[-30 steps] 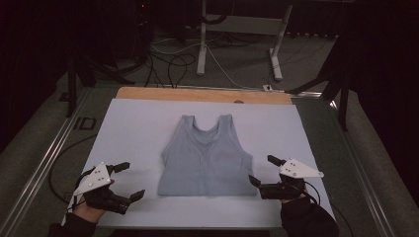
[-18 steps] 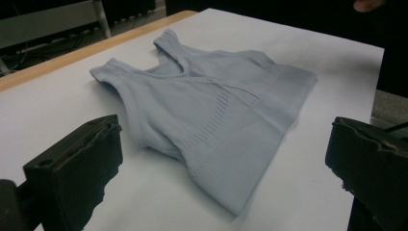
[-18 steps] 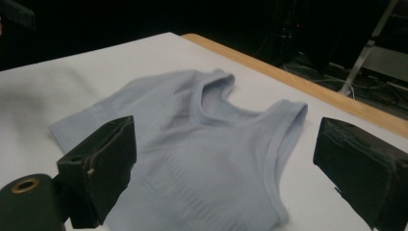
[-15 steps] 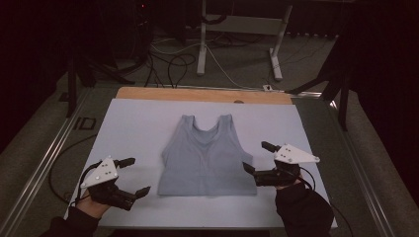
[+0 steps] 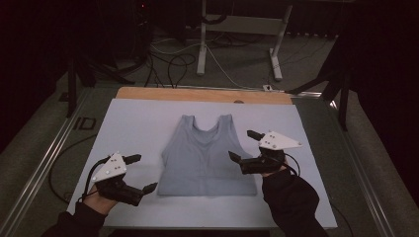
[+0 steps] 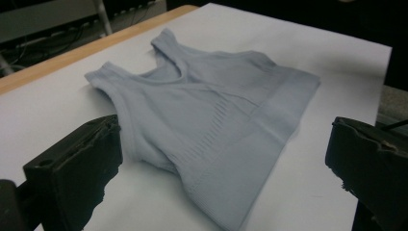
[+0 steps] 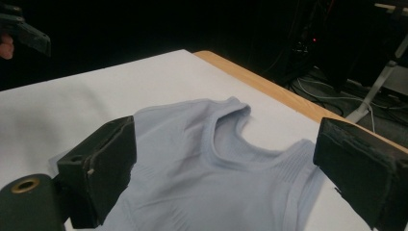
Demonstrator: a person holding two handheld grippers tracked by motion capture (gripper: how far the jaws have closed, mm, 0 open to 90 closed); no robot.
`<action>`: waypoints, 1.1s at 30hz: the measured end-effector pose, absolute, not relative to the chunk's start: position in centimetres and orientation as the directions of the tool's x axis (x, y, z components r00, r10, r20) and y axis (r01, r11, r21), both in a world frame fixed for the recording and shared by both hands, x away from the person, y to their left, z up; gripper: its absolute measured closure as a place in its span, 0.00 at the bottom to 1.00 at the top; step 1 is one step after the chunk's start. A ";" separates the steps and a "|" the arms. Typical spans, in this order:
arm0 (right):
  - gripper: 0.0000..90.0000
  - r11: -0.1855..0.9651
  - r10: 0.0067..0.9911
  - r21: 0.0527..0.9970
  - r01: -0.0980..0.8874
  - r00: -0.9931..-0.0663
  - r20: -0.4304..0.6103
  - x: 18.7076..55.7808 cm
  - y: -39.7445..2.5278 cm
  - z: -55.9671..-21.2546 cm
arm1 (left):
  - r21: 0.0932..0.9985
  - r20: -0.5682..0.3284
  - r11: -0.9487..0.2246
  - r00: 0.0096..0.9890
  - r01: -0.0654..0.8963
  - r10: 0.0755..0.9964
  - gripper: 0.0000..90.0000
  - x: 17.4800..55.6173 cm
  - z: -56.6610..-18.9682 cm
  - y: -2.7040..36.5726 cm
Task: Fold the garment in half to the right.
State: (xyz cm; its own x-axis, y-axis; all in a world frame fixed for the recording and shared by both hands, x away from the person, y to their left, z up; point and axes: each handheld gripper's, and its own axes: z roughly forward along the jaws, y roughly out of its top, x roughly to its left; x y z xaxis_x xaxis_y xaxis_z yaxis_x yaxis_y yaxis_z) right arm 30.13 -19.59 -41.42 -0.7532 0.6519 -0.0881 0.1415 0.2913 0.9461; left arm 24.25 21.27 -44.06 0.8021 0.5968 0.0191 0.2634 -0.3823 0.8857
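Grey tank top [image 5: 207, 158] flat on white table [image 5: 138, 123], left gripper [image 5: 141, 174] and right gripper [image 5: 243, 145] flanking it, jaws apart

top [image 5: 207, 158]: ribbed matt cloth | table [image 5: 143, 118]: smooth matt white, wood edge

You are holding your left gripper [image 5: 140, 173] low at the near left, its jaws spread wide and pointing to the right. You are holding your right gripper [image 5: 244, 145] farther forward, jaws gaping too and pointing left. Both dark-sleeved forearms are coming in from the near edge.
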 end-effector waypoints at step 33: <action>0.09 0.309 0.566 0.942 0.132 -0.821 -0.071 35.8 -11.3 -42.2 | 0.776 -0.034 -0.432 0.714 0.459 0.700 0.00 26.1 -50.1 17.2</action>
State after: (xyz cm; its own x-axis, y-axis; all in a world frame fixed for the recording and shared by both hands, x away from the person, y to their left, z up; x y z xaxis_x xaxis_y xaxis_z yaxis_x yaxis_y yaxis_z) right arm 35.82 -11.28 -42.24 -0.8213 0.5660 -0.0712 0.1316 0.3094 0.9418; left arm 26.10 17.18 -50.12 0.7138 0.6996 -0.0336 0.4595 -0.4315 0.7763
